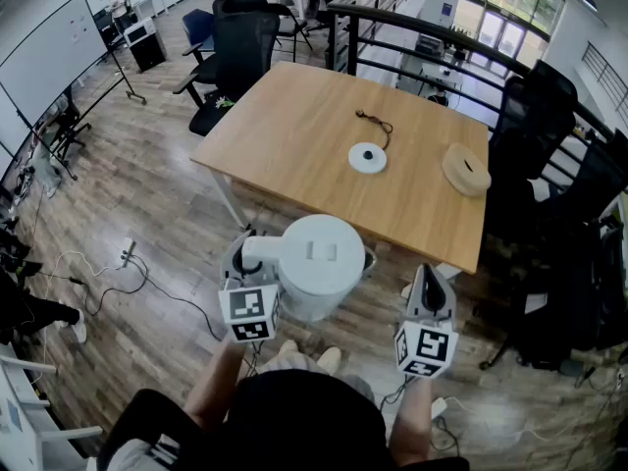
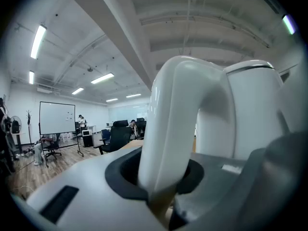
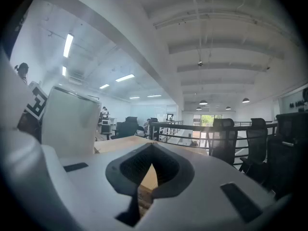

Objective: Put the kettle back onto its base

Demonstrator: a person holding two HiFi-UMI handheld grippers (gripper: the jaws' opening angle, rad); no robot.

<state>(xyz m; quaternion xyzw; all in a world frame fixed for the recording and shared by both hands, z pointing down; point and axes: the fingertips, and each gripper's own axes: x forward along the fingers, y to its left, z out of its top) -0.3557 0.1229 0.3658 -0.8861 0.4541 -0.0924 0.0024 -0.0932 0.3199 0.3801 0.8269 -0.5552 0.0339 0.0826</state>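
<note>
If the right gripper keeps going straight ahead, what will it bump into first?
Probably the wooden table: the right gripper points slightly down toward its near edge. Depth is hard to judge here.

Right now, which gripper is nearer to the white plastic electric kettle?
Left. The left gripper is clamped on the white plastic electric kettle by its handle; the right gripper hangs beside it, apart, with nothing between its jaws.

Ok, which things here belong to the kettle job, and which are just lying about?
Job: kettle, left gripper holding it, base, table.
Lying about: tan disc, chairs, whiteboard.
</note>
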